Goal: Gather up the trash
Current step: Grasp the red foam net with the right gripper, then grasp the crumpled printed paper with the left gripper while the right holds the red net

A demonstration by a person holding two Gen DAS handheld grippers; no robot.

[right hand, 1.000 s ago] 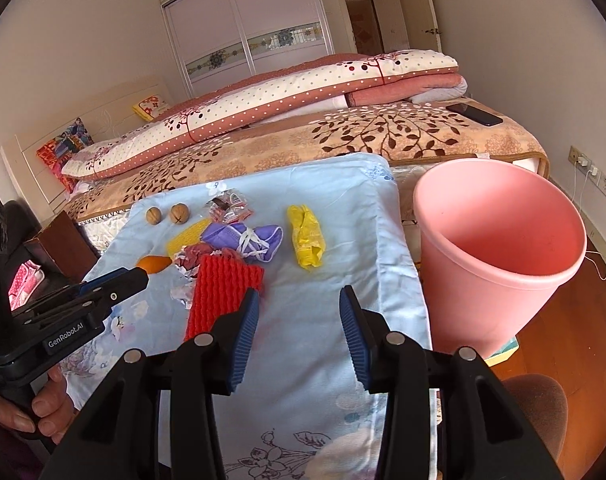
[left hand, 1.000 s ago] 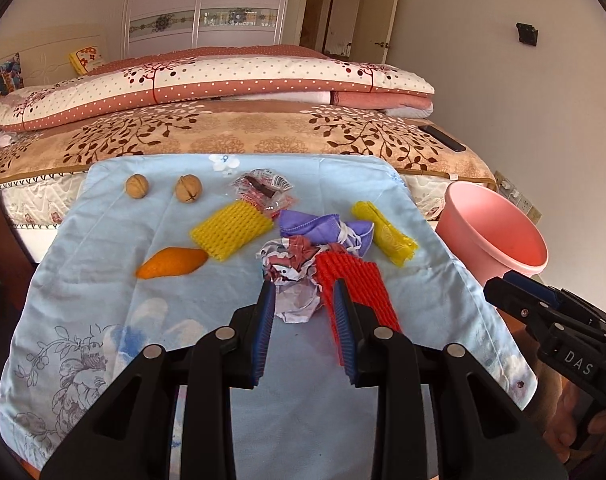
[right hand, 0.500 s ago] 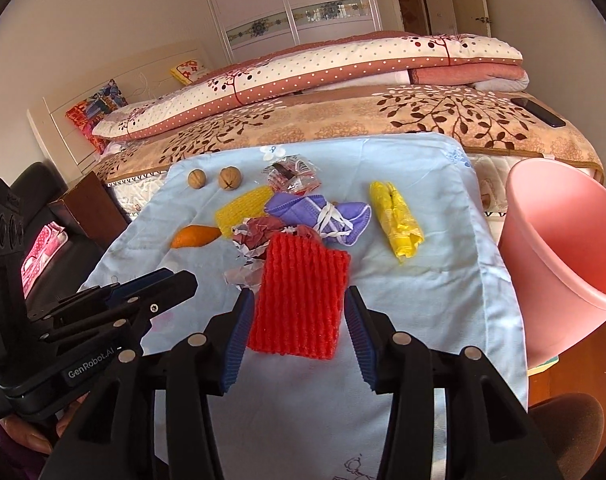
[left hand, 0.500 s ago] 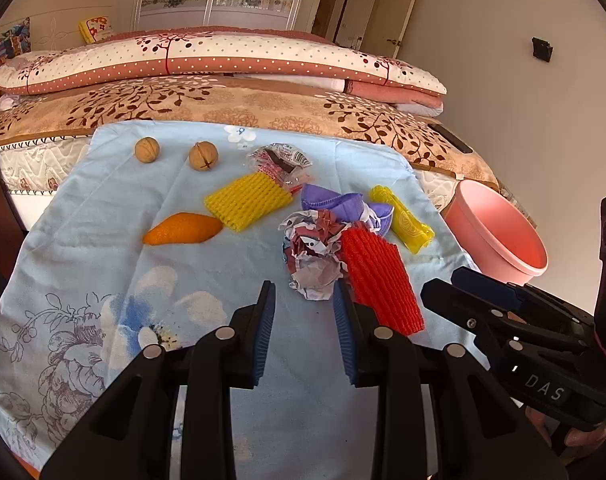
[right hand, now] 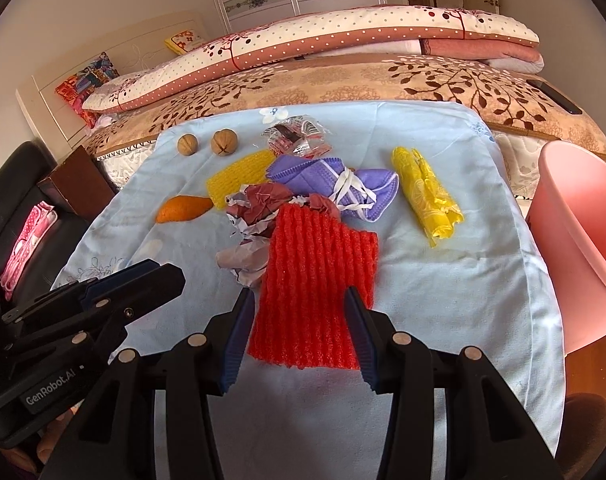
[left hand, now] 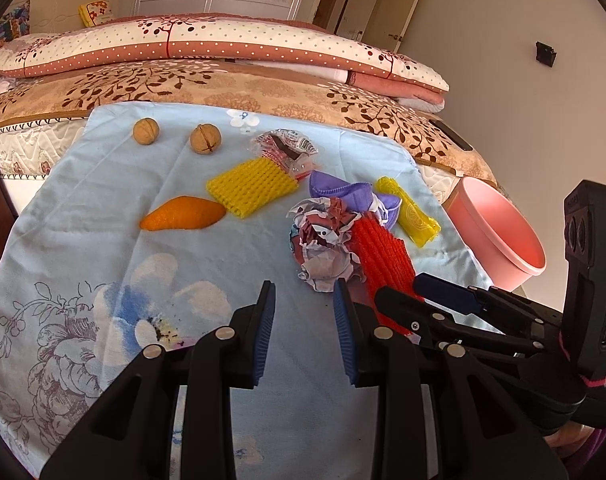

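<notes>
Red ribbed foam fruit-net sleeve (right hand: 315, 284) lies flat on the light-blue floral cloth (right hand: 463, 288), its near half sitting between the right gripper (right hand: 299, 334) fingers; pads straddle both long edges with a sliver of gap each side, so jaws are apart and not clamped on it yet. Far end of the sleeve touches the crumpled red-and-white paper wad (right hand: 251, 216) just left of the left finger's line, with the purple face mask with white straps (right hand: 335, 184) beyond the tips. Best move, I'd say: push tips down to the cloth, pinch the sleeve across its width near the middle, avoid bunching the cloth or snagging the wad, lift clear, then swing right to the pink plastic bin (right hand: 583, 248), well right of the right finger. Foam is springy and will compress, so close fully. Left gripper (left hand: 305, 322) is parted on nothing, tips over bare cloth just short of the same wad (left hand: 323, 240), which looks like its likely pick; keep the two tools from colliding, they're nearly touching. Yellow foam net (left hand: 251, 186), yellow plastic wrapper (right hand: 427, 196), orange peel (left hand: 183, 214) lie farther out.
</notes>
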